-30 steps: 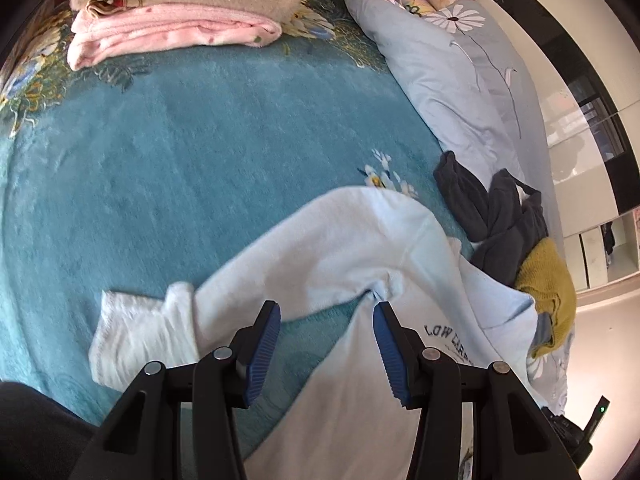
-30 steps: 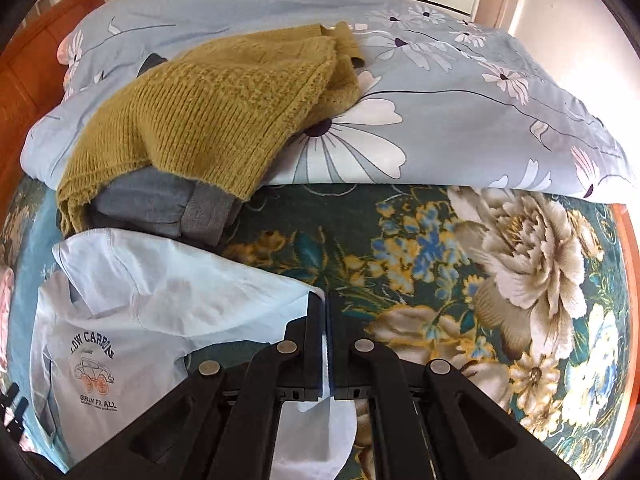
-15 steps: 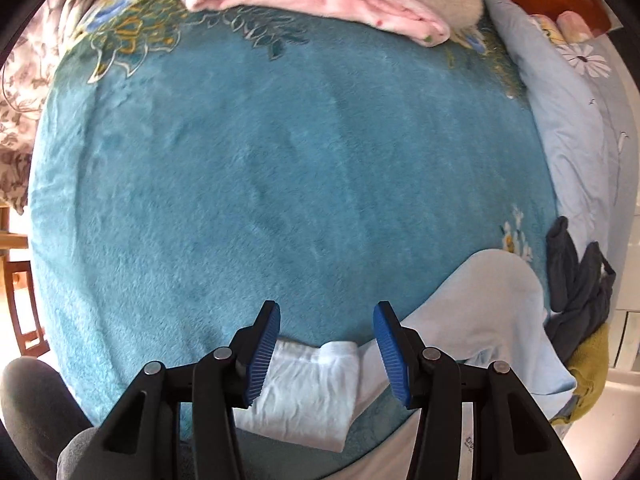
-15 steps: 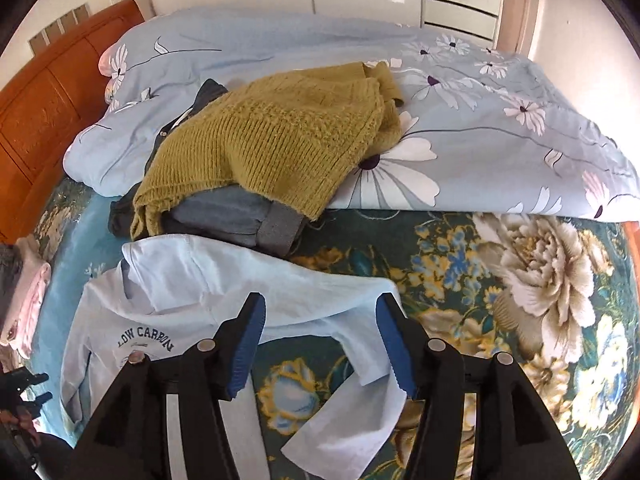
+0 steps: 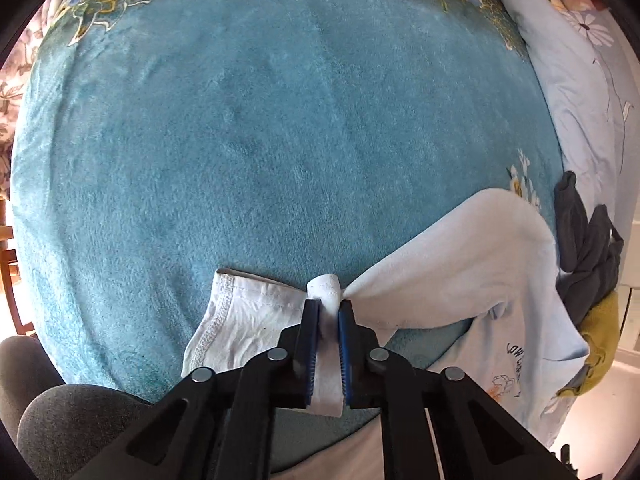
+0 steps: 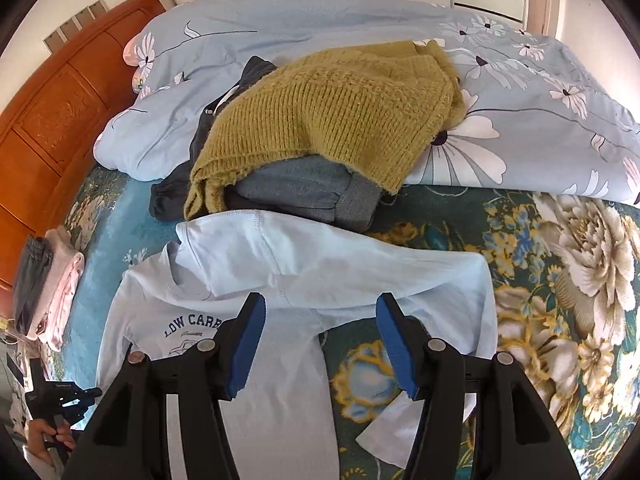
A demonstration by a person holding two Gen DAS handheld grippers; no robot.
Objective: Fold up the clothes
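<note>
A light blue long-sleeved shirt (image 6: 320,268) with a "LOW CARBON" print lies face up on the bed. Its one sleeve (image 5: 460,276) runs across the teal blanket (image 5: 260,140) to a white turned-out cuff (image 5: 248,320). My left gripper (image 5: 328,308) points steeply down, and its jaws are closing with the bunched sleeve end pinched between the blue pads. My right gripper (image 6: 320,304) hangs open above the shirt's chest with nothing between its fingers. The other sleeve (image 6: 460,284) lies bent down over the floral bedspread.
A mustard knit sweater (image 6: 332,112) lies on grey clothes (image 6: 304,188) just behind the shirt, against a pale blue flowered duvet (image 6: 520,92). A folded pink and grey stack (image 6: 60,292) sits by the wooden headboard (image 6: 52,120). A person's knee (image 5: 60,420) is at the bed's edge.
My left gripper came down onto the sleeve end and closed on it. My right gripper opened, let go of the other sleeve and drew back above the shirt.
</note>
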